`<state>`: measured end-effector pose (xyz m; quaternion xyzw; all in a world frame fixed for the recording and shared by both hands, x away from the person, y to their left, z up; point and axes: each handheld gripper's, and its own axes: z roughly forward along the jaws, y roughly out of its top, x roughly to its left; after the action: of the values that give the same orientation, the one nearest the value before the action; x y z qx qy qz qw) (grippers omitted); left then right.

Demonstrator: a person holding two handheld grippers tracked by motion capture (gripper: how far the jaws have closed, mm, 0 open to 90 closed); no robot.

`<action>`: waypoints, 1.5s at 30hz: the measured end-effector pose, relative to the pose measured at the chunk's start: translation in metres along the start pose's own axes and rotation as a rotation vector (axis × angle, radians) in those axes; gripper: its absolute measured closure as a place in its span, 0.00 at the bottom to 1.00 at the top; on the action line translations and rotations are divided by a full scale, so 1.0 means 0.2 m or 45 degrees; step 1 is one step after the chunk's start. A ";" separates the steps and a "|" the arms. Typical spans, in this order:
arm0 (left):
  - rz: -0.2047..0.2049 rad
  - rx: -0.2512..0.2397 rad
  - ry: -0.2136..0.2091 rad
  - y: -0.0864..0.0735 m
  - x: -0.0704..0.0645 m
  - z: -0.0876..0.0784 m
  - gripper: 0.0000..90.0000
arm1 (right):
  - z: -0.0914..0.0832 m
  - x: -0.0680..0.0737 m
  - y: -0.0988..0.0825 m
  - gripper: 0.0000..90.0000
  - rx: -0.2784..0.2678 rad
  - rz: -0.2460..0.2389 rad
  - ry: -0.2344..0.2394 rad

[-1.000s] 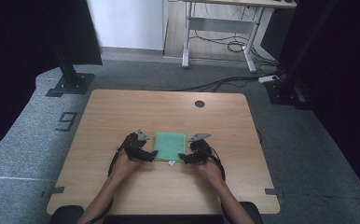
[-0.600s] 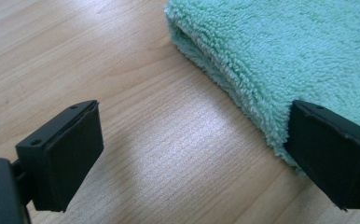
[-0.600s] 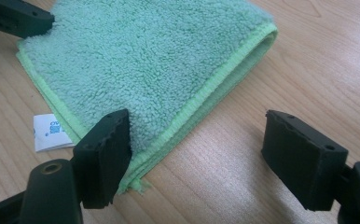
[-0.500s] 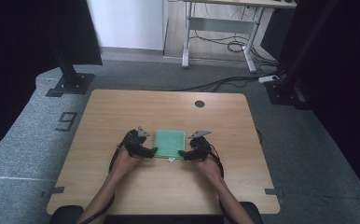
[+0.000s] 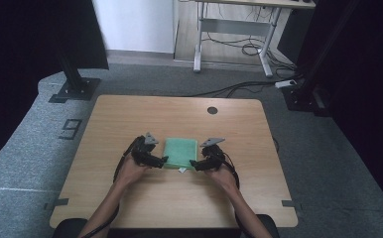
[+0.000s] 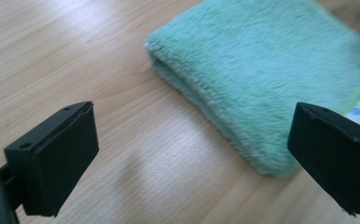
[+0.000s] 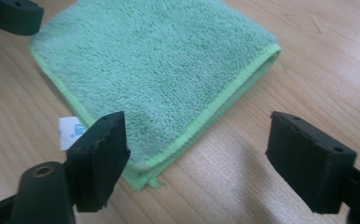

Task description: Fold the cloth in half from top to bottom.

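High view: I see a folded, square, mint-green terry cloth (image 5: 180, 152) lying flat near the middle of the pale wood-grain table (image 5: 130, 114), toward my edge. My left gripper (image 5: 160, 159) sits just beside its left edge, my right gripper (image 5: 194, 164) just beside its right edge. The cloth looks folded to a compact square already, so I judge the folding mostly done; whether another fold or a pick-up remains, I cannot say. From here the jaws are too small to read.

Left gripper view: my left gripper (image 6: 192, 154) stands wide open, nothing pinched. The cloth (image 6: 271, 79) lies ahead, its thick folded edge facing me, its near corner reaching in toward the right-hand jaw. That jaw hides part of the corner; picture soft there.

Right gripper view: my right gripper (image 7: 197, 140) is open with its jaws having just been opening, one cloth (image 7: 155, 70) corner between them, unpressed. A small white label (image 7: 70, 130) pokes out beneath the cloth, partly behind the left-hand jaw. Print unreadable. The other gripper's tip shows top left.
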<state>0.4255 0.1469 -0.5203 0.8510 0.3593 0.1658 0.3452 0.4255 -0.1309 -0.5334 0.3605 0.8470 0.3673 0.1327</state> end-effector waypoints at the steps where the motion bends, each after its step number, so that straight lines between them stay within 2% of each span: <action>1: 0.000 -0.006 -0.007 0.00 0.00 -0.01 0.02 | -0.01 0.00 0.00 0.20 -0.001 0.001 0.008; 5: 0.030 -0.010 -0.017 0.00 -0.02 -0.05 0.01 | -0.04 0.00 0.01 0.16 0.003 -0.008 0.018; 9: 0.040 -0.020 -0.031 0.00 -0.03 -0.09 0.00 | -0.09 0.01 0.01 0.14 -0.004 -0.018 0.016; 18: 0.061 -0.061 -0.008 -0.04 -0.03 -0.20 0.00 | -0.17 0.01 -0.02 0.00 -0.013 -0.025 0.005; 32: 0.074 -0.080 0.007 -0.14 -0.04 -0.34 0.00 | -0.32 0.03 -0.07 0.00 -0.025 -0.072 -0.027; 45: 0.065 -0.064 0.023 -0.26 -0.05 -0.41 0.00 | -0.42 0.02 -0.17 0.00 -0.045 -0.063 -0.043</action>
<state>0.3493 0.2041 -0.4998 0.8495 0.3362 0.1912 0.3588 0.3629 -0.1885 -0.4994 0.3433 0.8468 0.3726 0.1622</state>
